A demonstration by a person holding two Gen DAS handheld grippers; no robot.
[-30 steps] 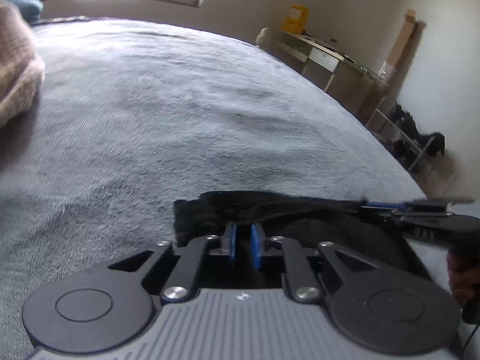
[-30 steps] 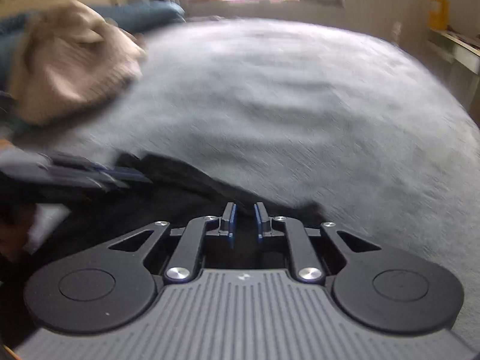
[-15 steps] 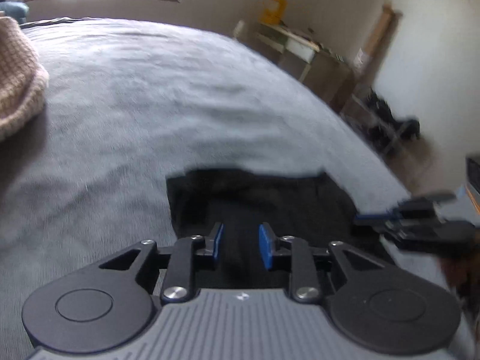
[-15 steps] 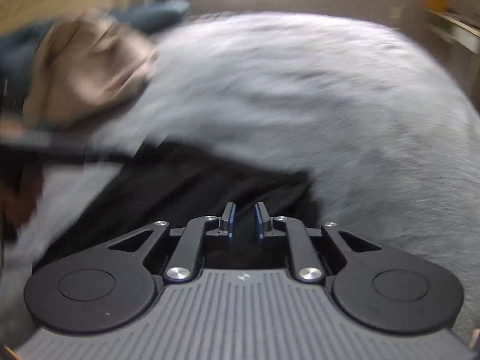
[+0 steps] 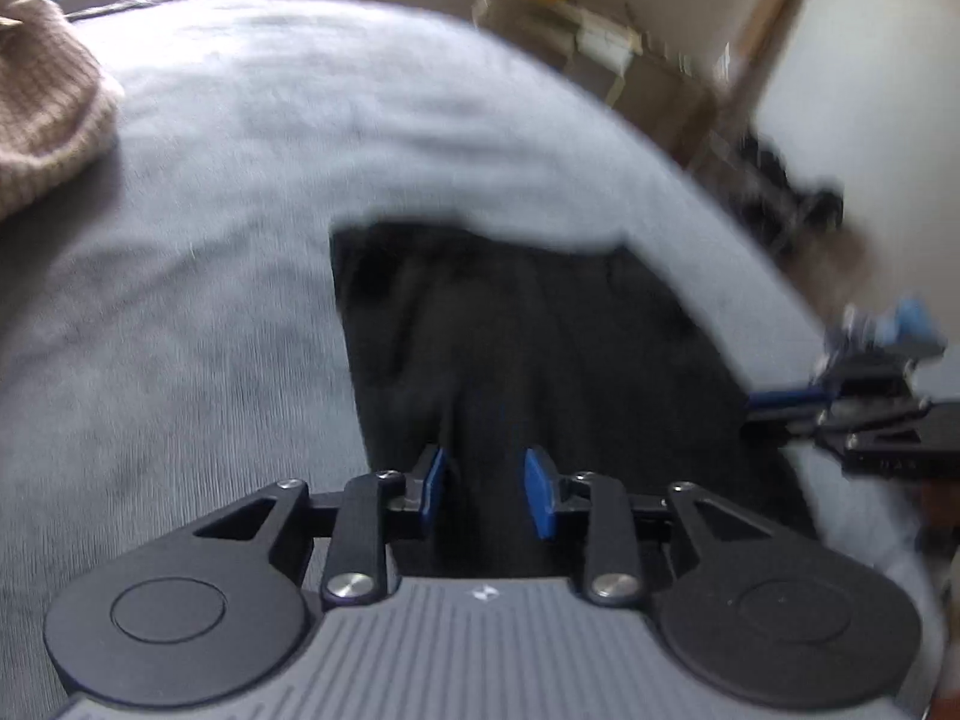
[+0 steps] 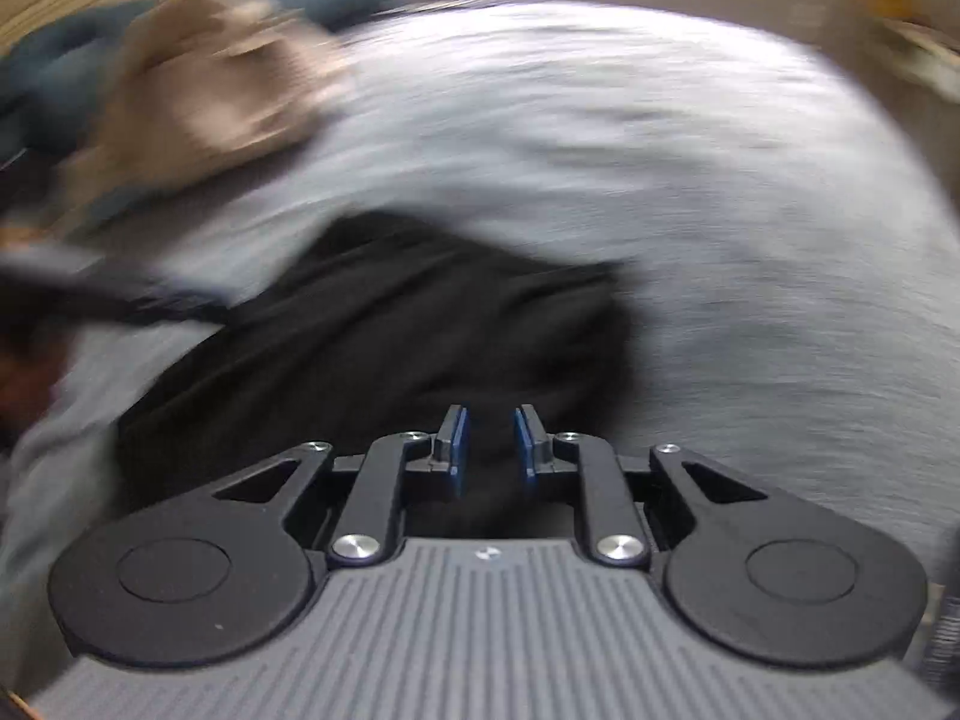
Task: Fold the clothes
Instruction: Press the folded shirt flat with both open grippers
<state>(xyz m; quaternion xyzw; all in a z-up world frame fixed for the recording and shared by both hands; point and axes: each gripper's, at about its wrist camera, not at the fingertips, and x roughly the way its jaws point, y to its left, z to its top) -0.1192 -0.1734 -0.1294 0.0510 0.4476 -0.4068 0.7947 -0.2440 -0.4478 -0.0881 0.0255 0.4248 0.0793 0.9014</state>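
The folded black cloth garment point(image 5: 540, 348) lay flat on the grey fleece blanket of the bed point(image 5: 300, 138), near the edge closest to you. Your left hand-held gripper point(image 5: 487, 489) hovered over the near part of the garment; its jaws were opening, the blue pads point(image 5: 538, 489) stood apart and nothing was pinched between them. Your right hand-held gripper point(image 6: 490, 443) hung over the other near corner of the garment point(image 6: 372, 324); its jaws were also opening, with only a narrow gap, and the fabric lay below them, not clamped. In the left wrist view the right hand-held gripper point(image 5: 780, 405) showed at the right edge, just beside the garment. A beige knitted piece of clothing point(image 5: 42, 114) sat further away on the blanket, well apart from the black one. Past the bed a pale desk point(image 5: 630, 60) stood by the wall, blurred.
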